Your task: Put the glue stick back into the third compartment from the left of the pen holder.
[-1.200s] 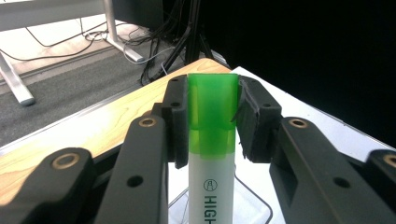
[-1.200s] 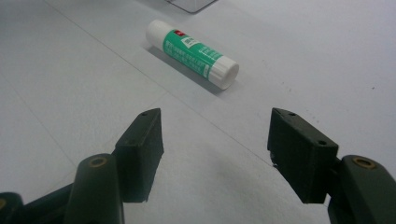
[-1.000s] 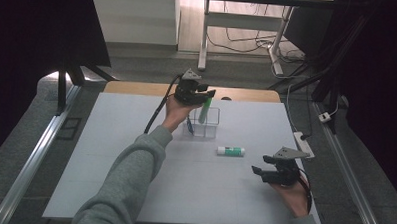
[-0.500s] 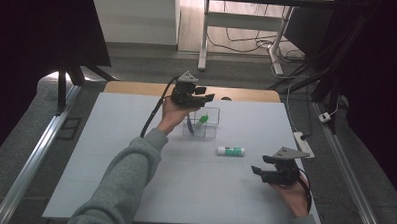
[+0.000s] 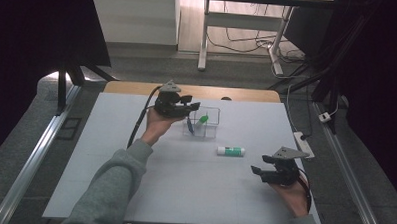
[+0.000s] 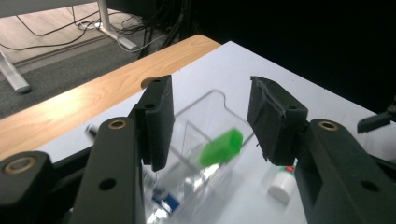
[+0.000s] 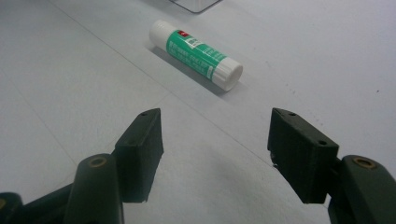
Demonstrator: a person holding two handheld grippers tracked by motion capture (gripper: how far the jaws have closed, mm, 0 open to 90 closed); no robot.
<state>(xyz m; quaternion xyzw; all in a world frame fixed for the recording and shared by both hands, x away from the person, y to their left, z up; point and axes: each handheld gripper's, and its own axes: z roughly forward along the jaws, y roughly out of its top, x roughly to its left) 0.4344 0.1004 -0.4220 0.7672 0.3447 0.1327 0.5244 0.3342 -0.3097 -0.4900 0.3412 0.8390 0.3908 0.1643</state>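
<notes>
My right gripper (image 7: 215, 156): two black jaws spread wide apart, nothing between them, over the pale grey table (image 7: 70, 79). Glue stick (image 7: 196, 54): green label, white ends, lying on its side beyond the jaws, well apart from them. Clear container (image 7: 194, 4): only a corner visible at my top edge.

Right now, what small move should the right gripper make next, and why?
Probably ease forward toward the glue stick. The right gripper is open and empty, its jaws wide apart, with the stick lying on the table just ahead of them, outside the clear box that already holds a green-capped item.
</notes>
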